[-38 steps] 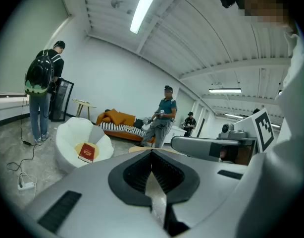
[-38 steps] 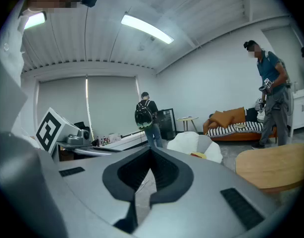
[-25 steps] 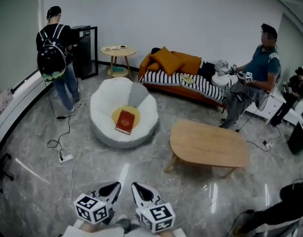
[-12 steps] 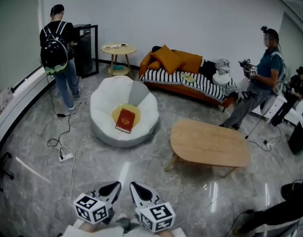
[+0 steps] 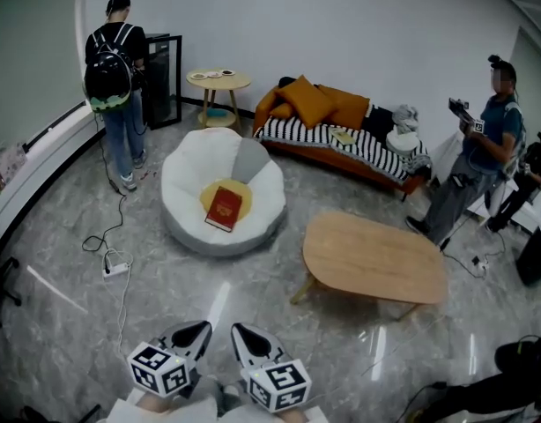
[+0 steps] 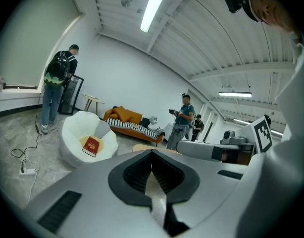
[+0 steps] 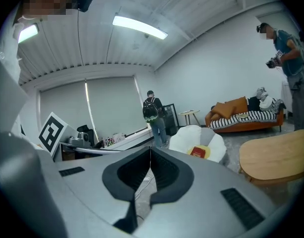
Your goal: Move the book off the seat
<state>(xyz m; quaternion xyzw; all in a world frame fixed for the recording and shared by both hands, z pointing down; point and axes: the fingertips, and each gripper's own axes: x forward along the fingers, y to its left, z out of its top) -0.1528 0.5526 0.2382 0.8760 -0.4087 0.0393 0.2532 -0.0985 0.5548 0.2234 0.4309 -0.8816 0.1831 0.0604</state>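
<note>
A red book (image 5: 224, 208) lies on a yellow cushion in the white beanbag seat (image 5: 184, 188), far ahead of both grippers on the grey floor. My left gripper (image 5: 195, 336) and right gripper (image 5: 248, 339) hang side by side at the bottom of the head view, both shut with nothing between the jaws. In the left gripper view the book (image 6: 91, 146) and the seat (image 6: 73, 130) lie left of the left gripper (image 6: 152, 153). The right gripper view has the book (image 7: 199, 152) in the seat (image 7: 187, 135) to the right of the right gripper (image 7: 151, 150).
An oval wooden table (image 5: 374, 258) stands right of the seat. Behind are a sofa (image 5: 341, 144) with a striped blanket, a round side table (image 5: 218, 79) and a black cabinet. One person with a backpack (image 5: 114, 69) stands far left, another (image 5: 482, 152) far right. A cable and power strip (image 5: 114, 269) lie on the floor.
The person at the right has walked away from the sofa toward the right. The person with the backpack has shifted a little toward the cabinet. Both grippers stay shut low in view.
</note>
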